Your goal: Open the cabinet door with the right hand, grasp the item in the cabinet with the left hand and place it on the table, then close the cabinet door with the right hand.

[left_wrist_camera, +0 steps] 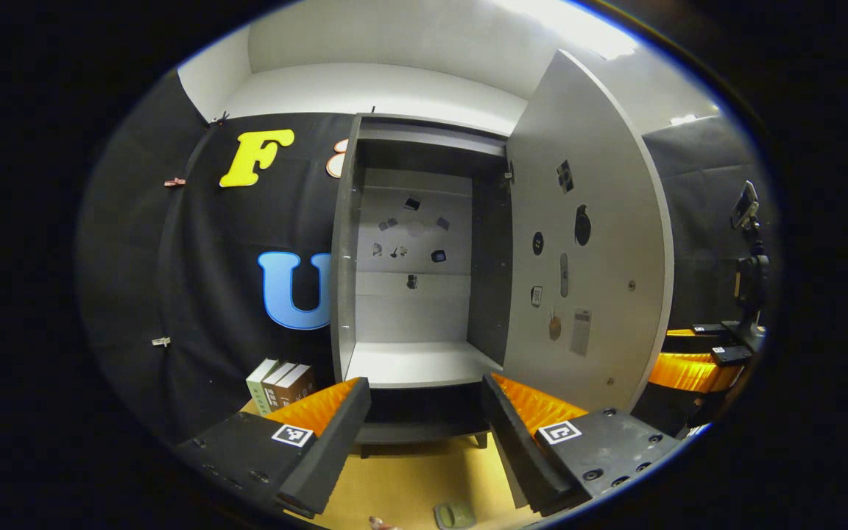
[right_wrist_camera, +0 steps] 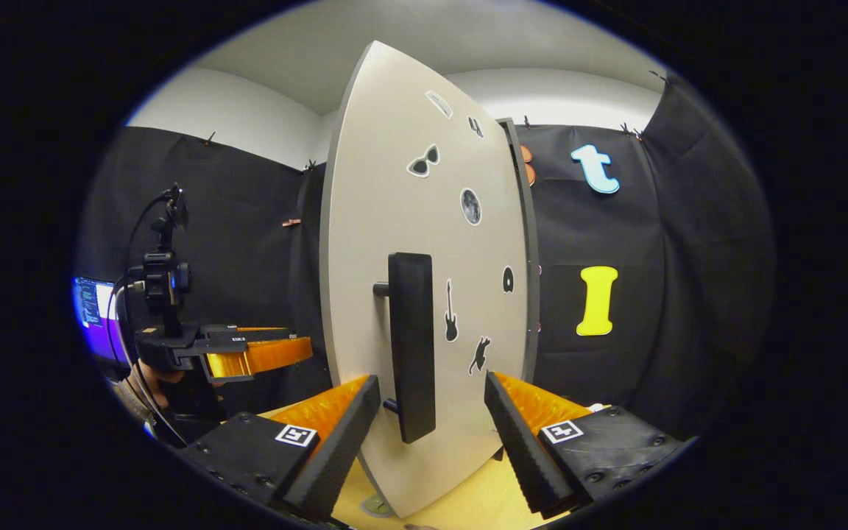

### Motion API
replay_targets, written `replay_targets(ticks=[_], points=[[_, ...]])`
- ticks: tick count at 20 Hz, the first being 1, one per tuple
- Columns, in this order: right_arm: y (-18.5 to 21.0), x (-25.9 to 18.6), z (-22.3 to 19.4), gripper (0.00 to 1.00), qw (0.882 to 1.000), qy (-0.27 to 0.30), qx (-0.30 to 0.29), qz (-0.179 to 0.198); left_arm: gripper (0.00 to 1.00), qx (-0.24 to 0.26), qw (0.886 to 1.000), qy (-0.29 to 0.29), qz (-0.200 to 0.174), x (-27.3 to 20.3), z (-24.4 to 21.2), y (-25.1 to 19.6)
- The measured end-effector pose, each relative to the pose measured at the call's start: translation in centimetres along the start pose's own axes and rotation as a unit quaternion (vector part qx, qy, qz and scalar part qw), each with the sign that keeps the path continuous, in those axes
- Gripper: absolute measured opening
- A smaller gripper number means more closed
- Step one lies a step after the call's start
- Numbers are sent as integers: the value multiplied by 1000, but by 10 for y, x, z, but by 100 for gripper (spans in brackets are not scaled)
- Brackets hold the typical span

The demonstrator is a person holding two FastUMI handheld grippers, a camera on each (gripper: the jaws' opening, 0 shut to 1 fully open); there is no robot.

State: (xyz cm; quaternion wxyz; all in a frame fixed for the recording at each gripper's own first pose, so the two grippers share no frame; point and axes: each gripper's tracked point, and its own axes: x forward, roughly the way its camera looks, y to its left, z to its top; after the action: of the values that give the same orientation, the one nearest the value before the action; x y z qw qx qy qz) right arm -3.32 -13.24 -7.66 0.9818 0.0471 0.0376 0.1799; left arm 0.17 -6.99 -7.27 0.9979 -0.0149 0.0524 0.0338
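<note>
Two claws, both spread wide, neither pinching anything. The left gripper (left_wrist_camera: 425, 380) faces straight into the open cabinet (left_wrist_camera: 344, 294), and its lower shelf (left_wrist_camera: 417, 363) looks bare. A small greenish thing (left_wrist_camera: 454, 514) lies on the table (left_wrist_camera: 409, 478) at the very near edge of the left gripper view. I take it for the task's item, already set down, though it is too cut off to be sure.

By my reading that leaves the closing. The right gripper (right_wrist_camera: 433, 377) is lined up on the outer face of the door (right_wrist_camera: 394, 184), with the dark upright handle (right_wrist_camera: 411, 346) standing between its parted fingers but not touched by either. To do this well, either pinch the handle squarely or lay a finger flat on the panel beside it. Then follow the door round its arc rather than shoving straight ahead (the hinge side is to the right in the right gripper view).

Mind the edges. The door's free edge sweeps across the front of the cabinet mouth, right where the left gripper sits, so that claw should draw back toward the near side first. Some books (left_wrist_camera: 280, 383) stand left of the cabinet, away from the swing. The table in front offers open room.
</note>
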Motion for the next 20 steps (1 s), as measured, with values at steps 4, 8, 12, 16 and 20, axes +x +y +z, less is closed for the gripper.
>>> replay_targets(ticks=[4, 8, 12, 16, 20], points=[[31, 27, -9, 95, 1000, -1, -5, -22, 96, -2, 1000, -2, -30, 5, 0, 36], [64, 65, -15, 94, 999, -2, -7, -32, 95, 0, 998, -1, -55, 6, -1, 68], [93, 89, -23, 98, 1000, 4, 17, -13, 95, 3, 998, 0, -61, 5, 0, 93], [90, 83, -5, 98, 999, -20, -17, -42, 95, 9, 998, -1, -64, 10, 3, 101], [46, 82, 21, 98, 990, -48, -65, -112, 95, -2, 997, -27, -75, 21, 21, 88]])
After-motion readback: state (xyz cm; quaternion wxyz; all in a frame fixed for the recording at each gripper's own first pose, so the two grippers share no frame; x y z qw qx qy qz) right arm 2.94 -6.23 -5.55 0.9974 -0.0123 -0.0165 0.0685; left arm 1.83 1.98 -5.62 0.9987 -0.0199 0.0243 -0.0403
